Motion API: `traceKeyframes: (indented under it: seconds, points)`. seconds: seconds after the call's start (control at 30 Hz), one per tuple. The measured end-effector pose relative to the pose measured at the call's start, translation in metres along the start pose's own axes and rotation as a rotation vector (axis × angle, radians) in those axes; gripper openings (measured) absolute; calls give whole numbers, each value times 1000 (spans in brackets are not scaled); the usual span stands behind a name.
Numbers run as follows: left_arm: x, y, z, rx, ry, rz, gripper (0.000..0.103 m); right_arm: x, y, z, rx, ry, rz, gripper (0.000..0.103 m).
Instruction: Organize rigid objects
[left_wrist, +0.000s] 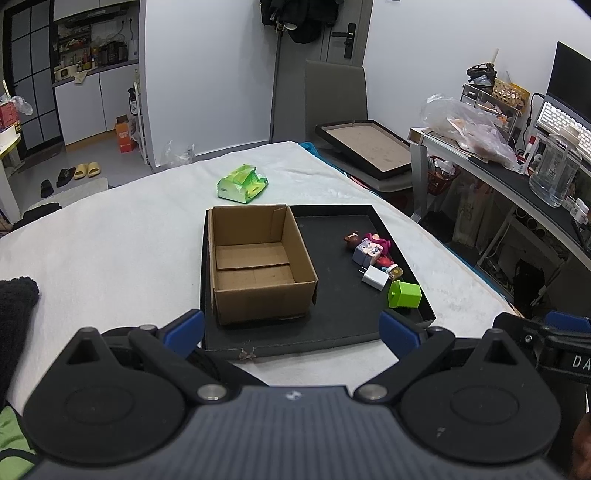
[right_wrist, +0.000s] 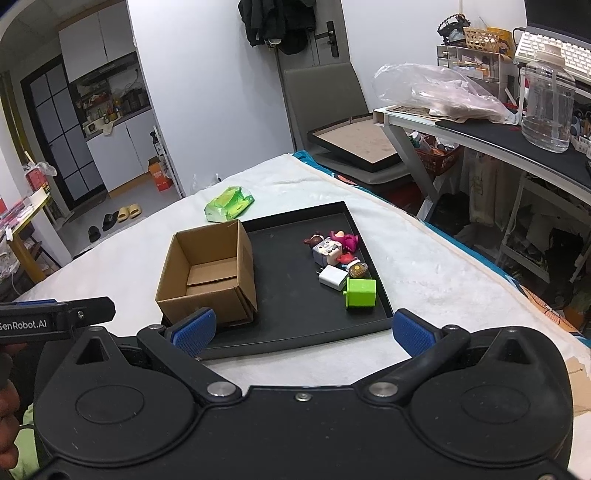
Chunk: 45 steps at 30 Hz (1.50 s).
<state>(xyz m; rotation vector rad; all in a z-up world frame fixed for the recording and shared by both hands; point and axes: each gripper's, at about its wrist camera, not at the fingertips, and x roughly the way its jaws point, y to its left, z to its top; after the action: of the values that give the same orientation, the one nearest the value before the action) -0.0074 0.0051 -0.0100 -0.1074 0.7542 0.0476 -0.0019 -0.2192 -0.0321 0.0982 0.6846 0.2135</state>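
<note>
The left tool (left_wrist: 291, 328) and right tool (right_wrist: 303, 330) both hang spread wide and empty at the near edge of a black tray (left_wrist: 332, 332). In the tray's left half stands an open, empty box (left_wrist: 258, 266). Along the tray's right wall lies a cluster: toy figures (left_wrist: 369, 245), a white charger (left_wrist: 375, 277) and a green block (left_wrist: 404, 294), touching or just beside one another, well apart from the box. The tray rests on a white cloth (left_wrist: 110, 236) over the surface. A green packet (left_wrist: 242, 183) lies beyond the tray. To the right stand a chair (left_wrist: 334, 92) bearing a picture frame (left_wrist: 365, 147), and a cluttered desk (right_wrist: 498, 136) with a clear jug (right_wrist: 548, 103).
</note>
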Motion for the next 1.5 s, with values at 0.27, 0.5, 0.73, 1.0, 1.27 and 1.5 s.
traceKeyframes:
  seconds: [0.27, 0.5, 0.73, 1.0, 1.27, 1.5]
  points:
    - [-1, 0, 2, 4, 0, -2, 100, -1, 2, 0, -3, 0, -9, 103]
    - [-3, 0, 2, 4, -2, 1, 100, -1, -1, 3, -1, -1, -25, 103]
    - [-3, 0, 3, 2, -4, 2, 100, 0, -1, 2, -4, -1, -24, 103]
    - [-4, 1, 5, 6, -3, 4, 100, 0, -1, 1, -6, -2, -25, 103]
    - [-4, 1, 5, 7, -6, 3, 100, 1, -1, 1, -8, -1, -25, 103]
    - [-2, 1, 4, 7, -2, 2, 100, 2, -1, 1, -6, -1, -26, 103]
